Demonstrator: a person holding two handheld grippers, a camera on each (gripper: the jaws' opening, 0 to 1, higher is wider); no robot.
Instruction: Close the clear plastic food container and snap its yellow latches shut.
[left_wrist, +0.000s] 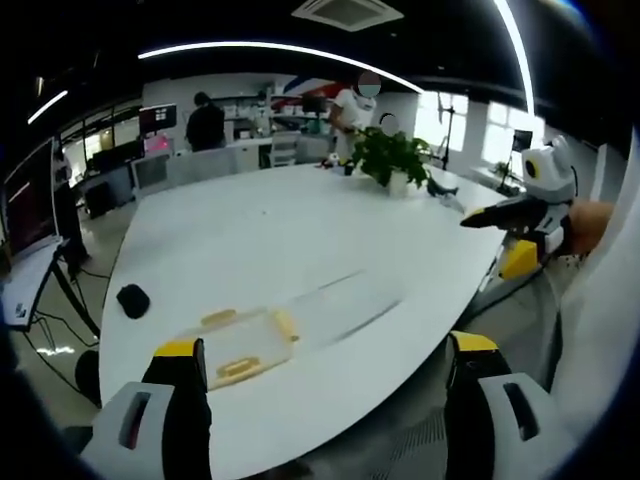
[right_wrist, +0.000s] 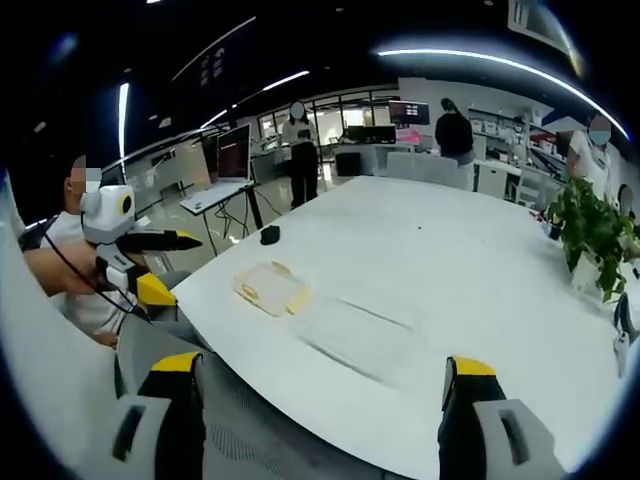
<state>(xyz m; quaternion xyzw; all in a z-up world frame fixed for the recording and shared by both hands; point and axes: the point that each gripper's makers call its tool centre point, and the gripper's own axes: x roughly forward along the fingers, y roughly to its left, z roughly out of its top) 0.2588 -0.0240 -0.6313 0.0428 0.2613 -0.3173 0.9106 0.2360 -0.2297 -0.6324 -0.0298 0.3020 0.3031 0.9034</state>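
The left tool (left_wrist: 325, 370) was held above the near edge of the white tabletop (left_wrist: 300, 230), its two yellow-tipped jaws spread wide and gripping nothing. Just beyond its left jaw lay the clear plastic container (left_wrist: 243, 345), resting flat on the tabletop near the edge, with yellow latches (left_wrist: 218, 318) showing along its sides. Beside the container, further along the tabletop, lay a flat clear piece (left_wrist: 345, 305) that looked like its lid, though the plastic was too faint to be sure. A small dark object (left_wrist: 132, 299) sat on the tabletop to the far side of the container. At the far end stood a potted plant (left_wrist: 392, 158).

The right tool (right_wrist: 322, 385) hung off the tabletop's (right_wrist: 450, 260) edge, also with jaws spread apart and empty. From there the container (right_wrist: 270, 287) sat well ahead, near the table's edge, with the faint clear piece (right_wrist: 360, 335) lying beside it. The small dark object (right_wrist: 269, 235) lay beyond the container, and the plant (right_wrist: 590, 235) stood far off at one side. The left tool (right_wrist: 150, 262) appeared at the edge of the right gripper view, and the right tool (left_wrist: 515, 230) at the edge of the left gripper view, each well apart from the container. People stood at desks with monitors in the background.
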